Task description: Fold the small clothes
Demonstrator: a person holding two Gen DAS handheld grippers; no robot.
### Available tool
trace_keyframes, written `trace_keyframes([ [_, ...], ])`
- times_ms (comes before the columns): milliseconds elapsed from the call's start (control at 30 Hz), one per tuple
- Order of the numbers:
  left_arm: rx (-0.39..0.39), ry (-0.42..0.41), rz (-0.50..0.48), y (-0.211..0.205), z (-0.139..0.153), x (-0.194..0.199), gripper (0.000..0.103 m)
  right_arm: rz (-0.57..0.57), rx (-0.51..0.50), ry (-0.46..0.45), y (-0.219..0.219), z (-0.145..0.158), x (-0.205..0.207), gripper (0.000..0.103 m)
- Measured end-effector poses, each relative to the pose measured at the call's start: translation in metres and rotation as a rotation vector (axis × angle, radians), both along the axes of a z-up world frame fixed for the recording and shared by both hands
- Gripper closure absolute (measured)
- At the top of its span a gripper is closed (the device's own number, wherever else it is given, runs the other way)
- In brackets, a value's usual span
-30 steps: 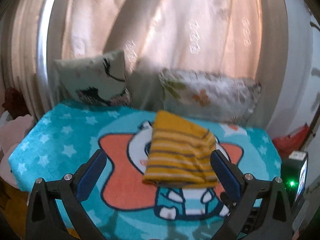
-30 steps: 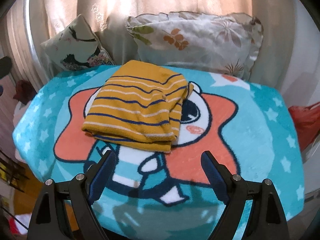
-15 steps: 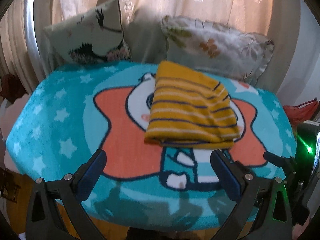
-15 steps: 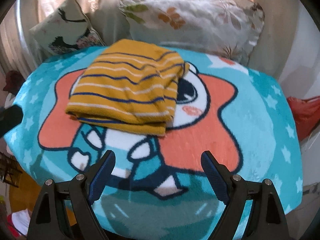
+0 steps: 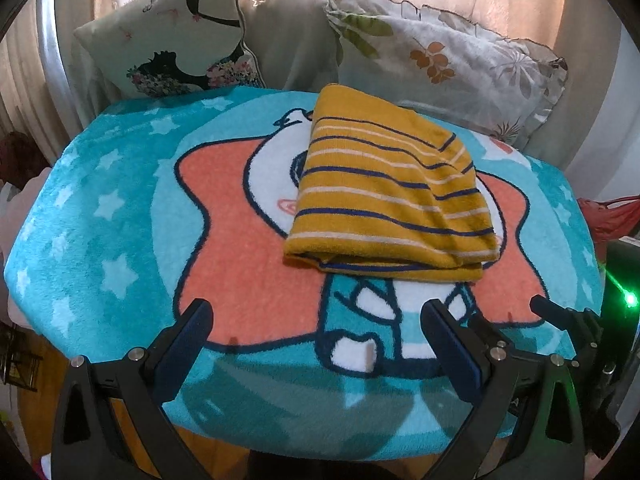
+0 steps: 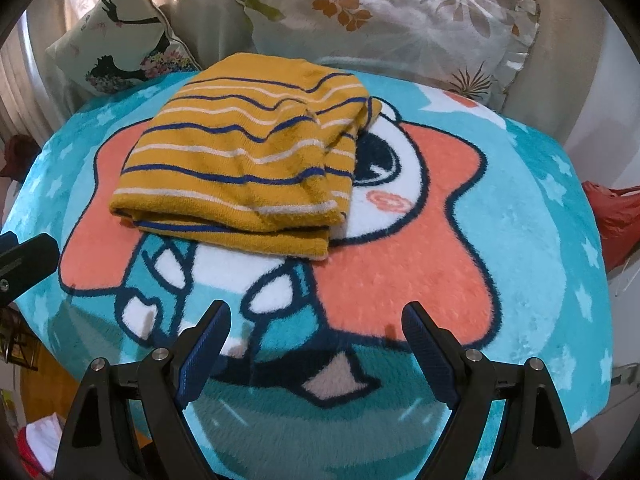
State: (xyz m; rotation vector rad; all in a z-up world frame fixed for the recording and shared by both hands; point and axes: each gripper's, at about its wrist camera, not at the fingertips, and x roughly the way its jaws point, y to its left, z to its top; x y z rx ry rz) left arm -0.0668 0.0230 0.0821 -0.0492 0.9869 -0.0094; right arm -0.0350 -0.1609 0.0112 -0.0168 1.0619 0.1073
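Observation:
A mustard-yellow garment (image 5: 384, 196) with navy and white stripes lies folded on a teal cartoon blanket (image 5: 100, 208); it also shows in the right wrist view (image 6: 248, 160) on the blanket (image 6: 532, 240). My left gripper (image 5: 316, 320) is open and empty, hovering over the blanket's near edge, short of the garment. My right gripper (image 6: 316, 322) is open and empty, near the front edge, below the garment's folded hem. The right gripper's body (image 5: 568, 320) shows at the right of the left wrist view.
Two pillows lean at the back: a bird-print one (image 5: 172, 40) on the left and a leaf-print one (image 5: 448, 52) on the right. Curtains hang behind them. A red bag (image 6: 616, 216) lies off the right edge. The blanket's front edge drops off below both grippers.
Both grippers have tilted down and moved closer over the blanket, so the garment sits larger and lower in view. The garment itself has not moved. Both stay open.

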Motion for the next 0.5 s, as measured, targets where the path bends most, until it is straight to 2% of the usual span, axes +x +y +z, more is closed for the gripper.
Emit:
trace_keyframes([
  [500,0.000,0.043,0.004,-0.007,-0.007,0.020,0.000,0.007,0.000,-0.013,-0.002,0.001,0.014,0.012],
])
